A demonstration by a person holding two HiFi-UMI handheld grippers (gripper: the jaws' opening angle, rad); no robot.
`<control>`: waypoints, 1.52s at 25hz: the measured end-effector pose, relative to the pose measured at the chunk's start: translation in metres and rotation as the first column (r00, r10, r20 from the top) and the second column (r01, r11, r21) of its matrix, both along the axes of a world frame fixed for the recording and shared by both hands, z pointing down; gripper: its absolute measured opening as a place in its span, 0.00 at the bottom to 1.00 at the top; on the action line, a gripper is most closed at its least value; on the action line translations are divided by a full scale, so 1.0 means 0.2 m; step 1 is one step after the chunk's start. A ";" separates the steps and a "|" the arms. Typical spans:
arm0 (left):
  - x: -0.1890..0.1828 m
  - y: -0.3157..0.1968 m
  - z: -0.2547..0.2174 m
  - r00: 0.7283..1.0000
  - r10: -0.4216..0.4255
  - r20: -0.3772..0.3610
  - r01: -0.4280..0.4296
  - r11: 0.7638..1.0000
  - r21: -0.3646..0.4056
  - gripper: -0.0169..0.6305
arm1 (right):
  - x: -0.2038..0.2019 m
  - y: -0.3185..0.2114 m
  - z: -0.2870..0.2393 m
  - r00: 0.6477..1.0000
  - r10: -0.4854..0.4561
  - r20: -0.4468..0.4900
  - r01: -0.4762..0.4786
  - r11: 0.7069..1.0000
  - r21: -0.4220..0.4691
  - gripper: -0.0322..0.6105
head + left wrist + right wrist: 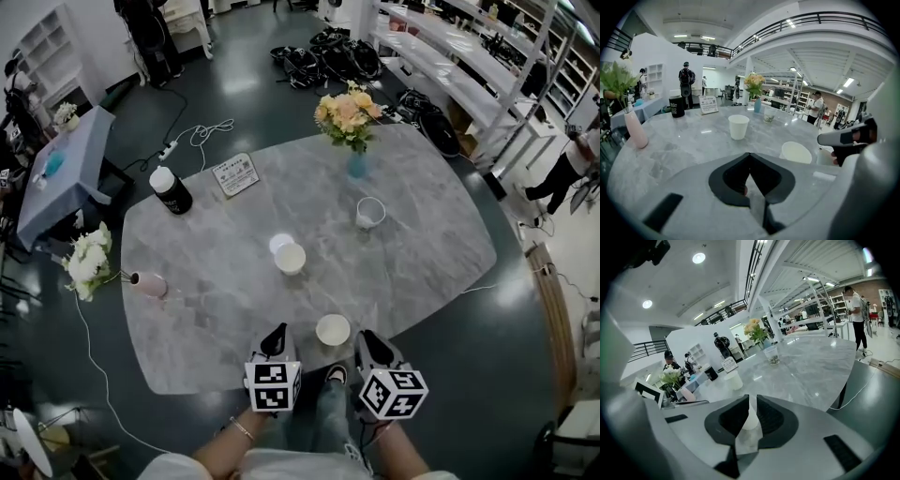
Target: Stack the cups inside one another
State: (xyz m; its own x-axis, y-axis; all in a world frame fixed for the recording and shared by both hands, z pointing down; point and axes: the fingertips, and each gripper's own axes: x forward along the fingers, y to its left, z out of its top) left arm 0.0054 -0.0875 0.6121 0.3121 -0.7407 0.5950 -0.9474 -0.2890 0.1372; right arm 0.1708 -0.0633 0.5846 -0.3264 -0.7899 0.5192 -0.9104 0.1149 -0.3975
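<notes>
Status: stacking not begun. Three cups stand separately on the grey marble table (pixel 441 234); none sits inside another.

Positions, taken from the blue vase of yellow flowers (pixel 356 165):
- Patterned pale cup (pixel 369 213): near the vase, on the person's side of it.
- Plain white paper cup (pixel 290 258): farther from the vase, about mid-table.
- Second white paper cup (pixel 333 329): farthest from the vase, at the table's near edge.

The left gripper (pixel 275 335) and right gripper (pixel 367 337) sit on either side of that last cup, touching neither it nor anything else. In each gripper's own view the jaws are pressed together and empty.

Remaining, by my judgement: every nesting step.

Obscured:
- A pale round patch touches the mid-table cup on the vase side. I cannot tell whether it is a lid, a fourth cup or glare.
- The left gripper's body cuts off the nearest cup's lower half in its view.
- A pale sliver shows in the slit of the right gripper's jaws; I cannot identify it.
</notes>
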 end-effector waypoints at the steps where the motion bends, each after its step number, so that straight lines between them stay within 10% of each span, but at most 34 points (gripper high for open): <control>1: 0.00 0.01 0.02 1.000 0.003 0.002 -0.003 1.000 -0.006 0.02 | 0.00 0.01 0.02 1.000 -0.001 0.000 0.001 1.000 -0.004 0.07; 23: -0.04 0.08 0.22 1.000 0.027 0.011 -0.026 0.997 -0.075 0.02 | -0.26 0.08 0.28 0.969 -0.220 -0.115 0.215 0.975 -0.056 0.39; 38: -0.06 0.09 0.24 0.999 0.035 -0.005 -0.035 0.996 -0.087 0.02 | -0.34 -0.04 0.32 0.950 -0.248 -0.189 0.246 0.969 -0.030 0.43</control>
State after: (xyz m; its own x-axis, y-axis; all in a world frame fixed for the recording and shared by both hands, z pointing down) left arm -0.0060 -0.0700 0.6597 0.3387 -0.6748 0.6556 -0.9366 -0.3086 0.1662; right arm 0.1027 -0.0713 0.6486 -0.4059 -0.6938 0.5948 -0.9125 0.3439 -0.2216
